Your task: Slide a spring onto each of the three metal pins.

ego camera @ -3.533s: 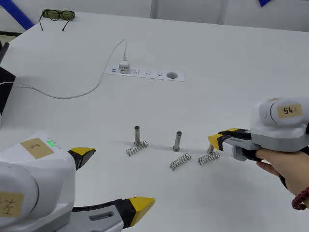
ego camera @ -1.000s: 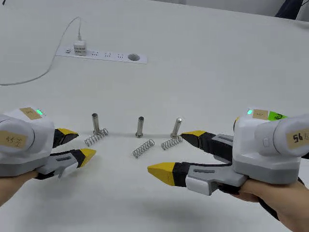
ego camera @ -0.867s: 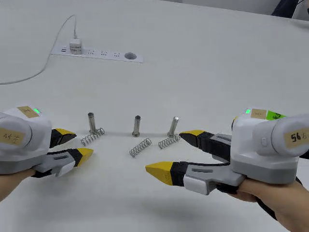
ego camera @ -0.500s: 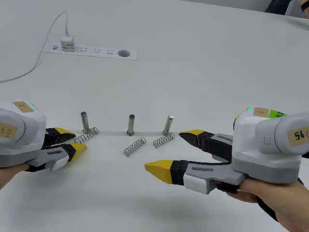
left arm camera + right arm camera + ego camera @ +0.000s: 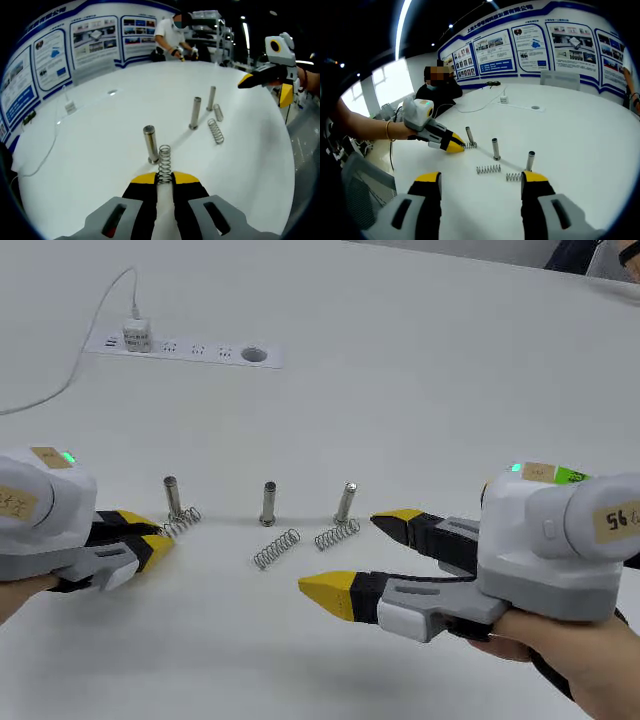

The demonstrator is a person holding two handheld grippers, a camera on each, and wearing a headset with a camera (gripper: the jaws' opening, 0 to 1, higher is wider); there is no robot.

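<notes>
Left gripper (image 5: 164, 176) has its jaws drawn almost together on the near end of the left spring (image 5: 164, 157), pinching it as far as its own view shows. That spring lies flat on the workbench (image 5: 420, 390). Its long axis runs straight ahead from the jaws, and its far end sits just beside the foot of the left pin (image 5: 150, 144). The pin stands upright, so I judge the spring must be lifted and tipped to vertical above the pin's top before it can slide down.

Further along the row, the middle pin (image 5: 268, 503) and right pin (image 5: 346, 502) are bare and upright too. The middle spring (image 5: 276, 548) and right spring (image 5: 337, 534) lie in front of them, the right spring nearly touching its pin's base.

Right gripper (image 5: 362, 552) hangs with its jaws spread wide and holds nothing. It is near the right spring and well apart from the left one, so the left hand is nearer.

Beyond the pins lies a power strip (image 5: 180, 346).
</notes>
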